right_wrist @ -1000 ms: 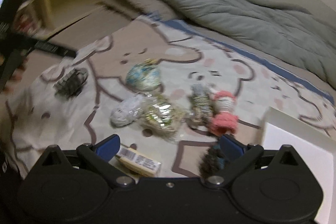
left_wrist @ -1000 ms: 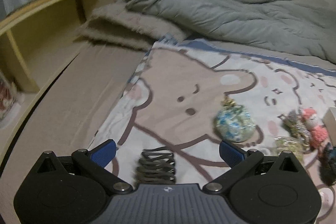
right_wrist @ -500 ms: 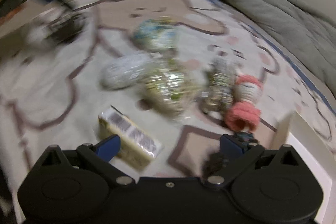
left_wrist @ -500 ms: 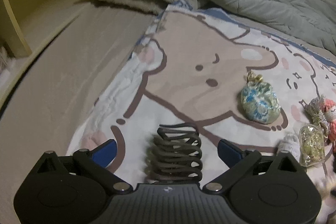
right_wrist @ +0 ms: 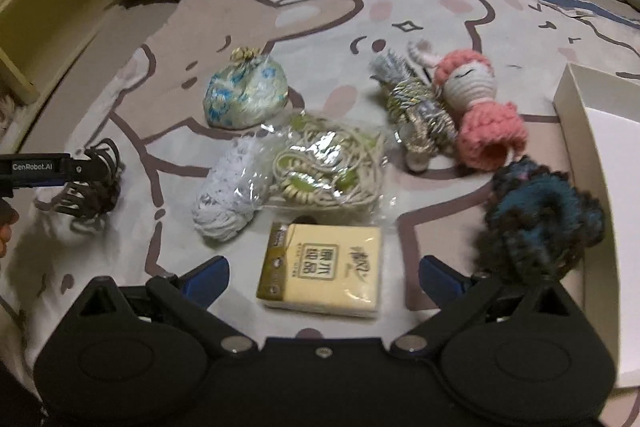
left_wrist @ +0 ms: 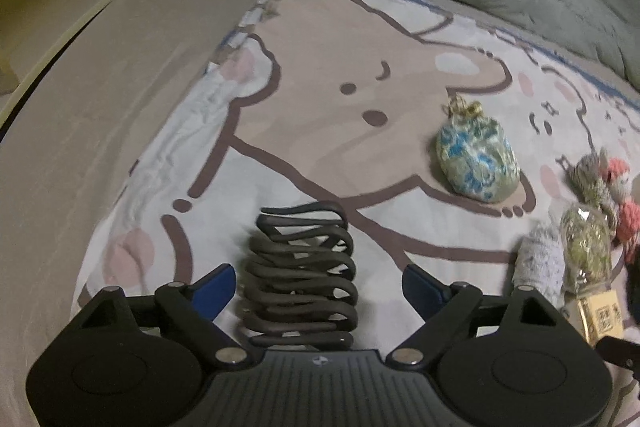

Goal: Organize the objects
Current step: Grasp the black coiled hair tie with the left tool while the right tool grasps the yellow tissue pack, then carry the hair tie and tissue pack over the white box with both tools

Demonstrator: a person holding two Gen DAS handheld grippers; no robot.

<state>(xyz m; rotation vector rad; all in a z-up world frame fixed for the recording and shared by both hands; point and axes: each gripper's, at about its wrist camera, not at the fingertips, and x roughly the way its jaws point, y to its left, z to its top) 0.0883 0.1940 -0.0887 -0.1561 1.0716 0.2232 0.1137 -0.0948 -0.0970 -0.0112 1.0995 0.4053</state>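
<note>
The left tongs (left_wrist: 316,285), apart but closing, straddle the hair claw (left_wrist: 302,273), its long axis running straight ahead between them; the right tongs (right_wrist: 325,277) gape over the tissue pack (right_wrist: 320,273).

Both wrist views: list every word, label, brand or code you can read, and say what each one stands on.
"GenRobot.AI": white print on the side of the left gripper, seen in the right wrist view.
Tissue pack: large Chinese characters and smaller print, too blurred to read.
QR code on the same tissue pack in the left wrist view: not readable.
Small logo on the left gripper's body: no legible text.
</note>
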